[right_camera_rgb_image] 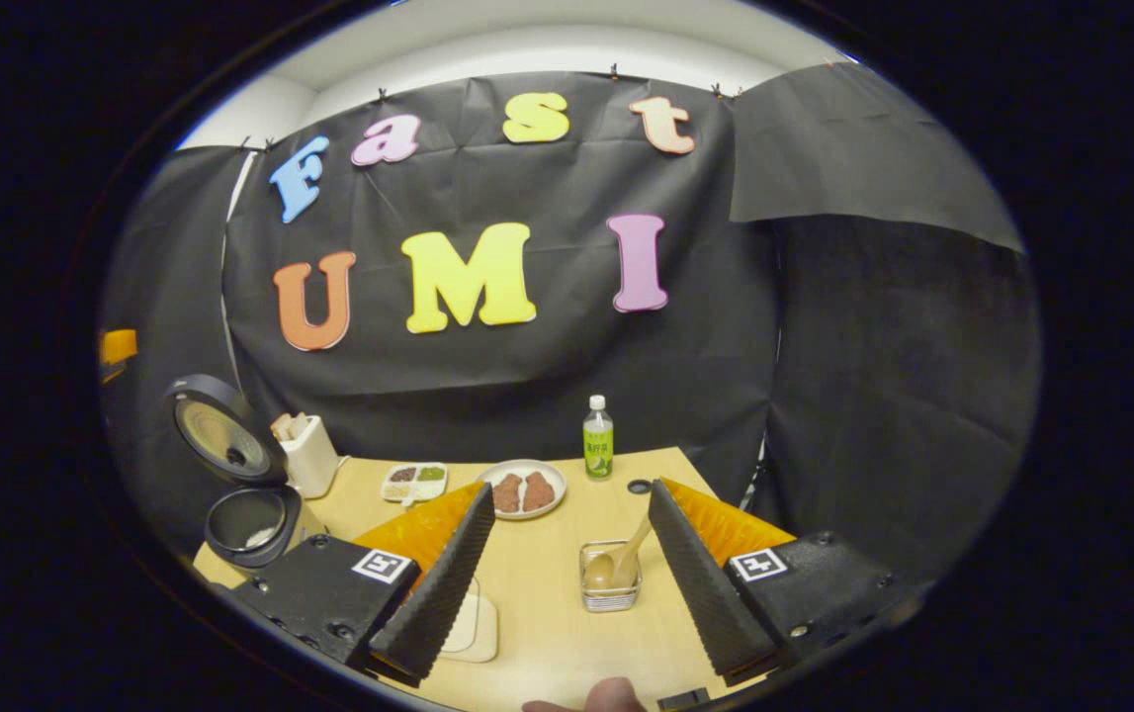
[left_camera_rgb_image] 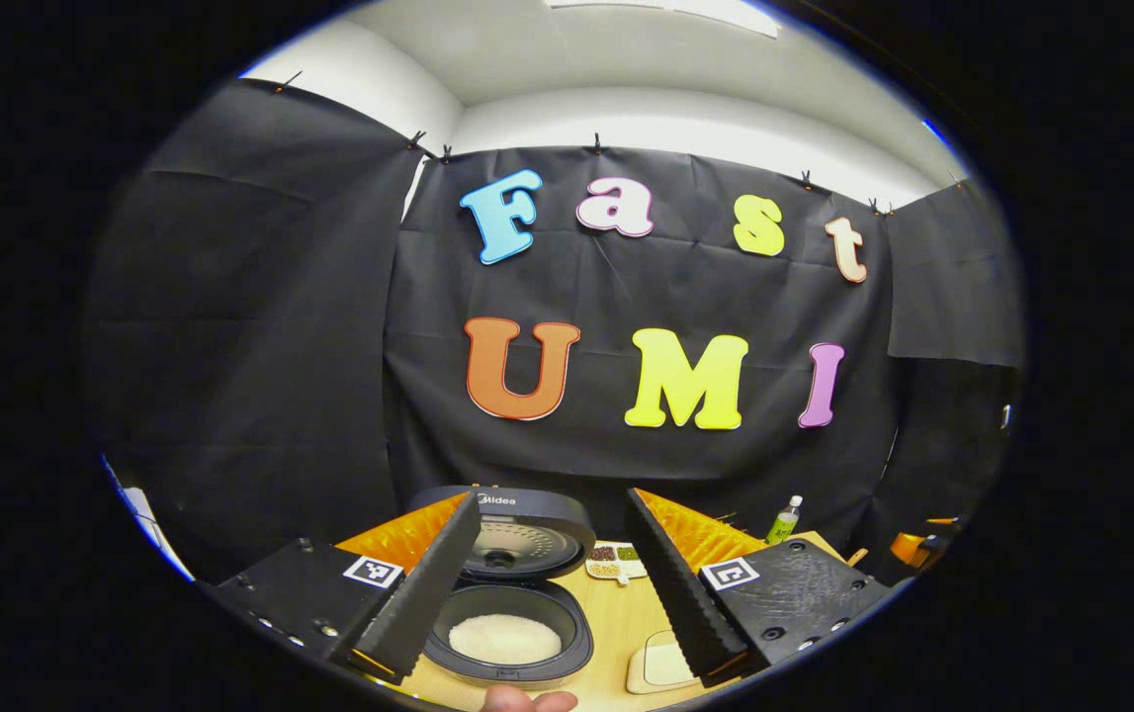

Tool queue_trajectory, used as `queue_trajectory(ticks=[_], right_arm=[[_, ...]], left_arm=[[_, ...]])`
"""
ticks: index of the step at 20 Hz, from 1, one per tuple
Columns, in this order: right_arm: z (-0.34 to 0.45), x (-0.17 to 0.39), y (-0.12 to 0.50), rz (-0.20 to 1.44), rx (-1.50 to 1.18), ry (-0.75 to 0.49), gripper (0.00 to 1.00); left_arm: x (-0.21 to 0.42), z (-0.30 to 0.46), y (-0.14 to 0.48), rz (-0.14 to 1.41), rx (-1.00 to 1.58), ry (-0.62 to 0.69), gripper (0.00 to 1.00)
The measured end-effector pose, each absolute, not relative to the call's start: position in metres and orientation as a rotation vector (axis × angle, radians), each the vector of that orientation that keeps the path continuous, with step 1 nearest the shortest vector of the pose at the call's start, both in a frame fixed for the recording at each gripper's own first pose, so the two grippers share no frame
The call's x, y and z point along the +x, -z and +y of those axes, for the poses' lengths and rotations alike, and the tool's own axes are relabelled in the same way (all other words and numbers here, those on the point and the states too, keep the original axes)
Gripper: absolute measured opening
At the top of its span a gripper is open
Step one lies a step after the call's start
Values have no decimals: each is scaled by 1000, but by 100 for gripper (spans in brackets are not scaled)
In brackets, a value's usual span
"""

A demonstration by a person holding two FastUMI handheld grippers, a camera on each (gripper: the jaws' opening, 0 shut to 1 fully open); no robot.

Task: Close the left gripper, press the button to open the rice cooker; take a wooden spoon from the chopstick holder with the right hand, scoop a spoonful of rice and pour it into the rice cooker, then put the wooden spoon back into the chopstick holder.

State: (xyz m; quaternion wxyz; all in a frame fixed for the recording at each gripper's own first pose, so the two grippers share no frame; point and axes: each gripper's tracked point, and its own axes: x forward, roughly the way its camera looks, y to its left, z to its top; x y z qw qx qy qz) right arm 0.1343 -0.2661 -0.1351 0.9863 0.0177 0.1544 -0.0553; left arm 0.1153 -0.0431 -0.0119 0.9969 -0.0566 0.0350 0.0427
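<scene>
The rice cooker [left_camera_rgb_image: 512, 618] stands open just beyond my left gripper [left_camera_rgb_image: 552, 658], its lid [left_camera_rgb_image: 517, 539] raised and white rice [left_camera_rgb_image: 504, 638] in the pot. The left gripper is open with nothing between its fingers. In the right gripper view the same cooker [right_camera_rgb_image: 245, 516] sits at the far left with its lid [right_camera_rgb_image: 218, 430] up. A wooden spoon [right_camera_rgb_image: 621, 562] leans in a clear holder [right_camera_rgb_image: 610, 588] on the table, just ahead of my right gripper [right_camera_rgb_image: 571, 653]. That gripper is open and holds nothing.
The wooden table [right_camera_rgb_image: 547, 593] also carries a cream container [right_camera_rgb_image: 309, 457] beside the cooker, a divided tray of grains [right_camera_rgb_image: 413, 482], a plate with brown pieces [right_camera_rgb_image: 524, 489], a green bottle [right_camera_rgb_image: 597, 438] and a cream dish [right_camera_rgb_image: 476, 623] under my right gripper's left finger.
</scene>
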Motion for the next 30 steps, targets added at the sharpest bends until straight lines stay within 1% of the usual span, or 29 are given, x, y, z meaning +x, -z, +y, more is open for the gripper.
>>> queue_trajectory(ticks=[6,9,12,13,14,15,16,18,19,20,21,23,24,25,26,27,28,29,30], right_arm=[[-297,178,195,419,59,78,100],[-319,197,236,503,133,99,100],[-336,218,268,552,181,120,99],[-340,226,277,565,187,120,94],[-345,233,288,581,195,120,98],[-347,238,297,597,209,114,90],[-348,245,304,611,224,102,95],[-348,252,315,630,254,86,89],[-348,257,319,639,261,78,83],[-347,261,323,644,264,67,80],[-347,264,326,647,264,64,69],[-345,269,333,658,277,44,65],[-345,271,334,659,300,41,57],[-345,273,335,662,333,39,51],[-346,273,337,669,367,44,52],[-348,272,339,674,387,57,39],[-349,272,338,674,411,63,31],[-346,269,336,676,448,58,20],[-347,264,337,685,465,68,18]], left_arm=[[118,-52,13,80,-100,-128,94],[118,-54,15,91,-83,-151,94],[115,-56,15,99,-74,-163,94],[114,-57,16,105,-68,-166,94],[113,-56,17,109,-64,-171,94],[114,-57,18,113,-63,-173,94],[114,-59,19,120,-63,-173,94],[113,-59,21,132,-62,-180,94],[112,-59,22,138,-60,-182,94],[111,-59,24,146,-57,-184,94],[111,-59,25,152,-52,-186,94],[110,-55,25,155,-42,-197,95],[109,-54,25,160,-39,-201,95],[110,-52,26,161,-39,-206,95],[108,-51,26,164,-39,-209,94],[106,-50,25,165,-39,-212,94],[106,-50,27,168,-37,-210,95],[105,-50,29,173,-33,-209,95],[104,-49,35,188,-25,-210,94]])
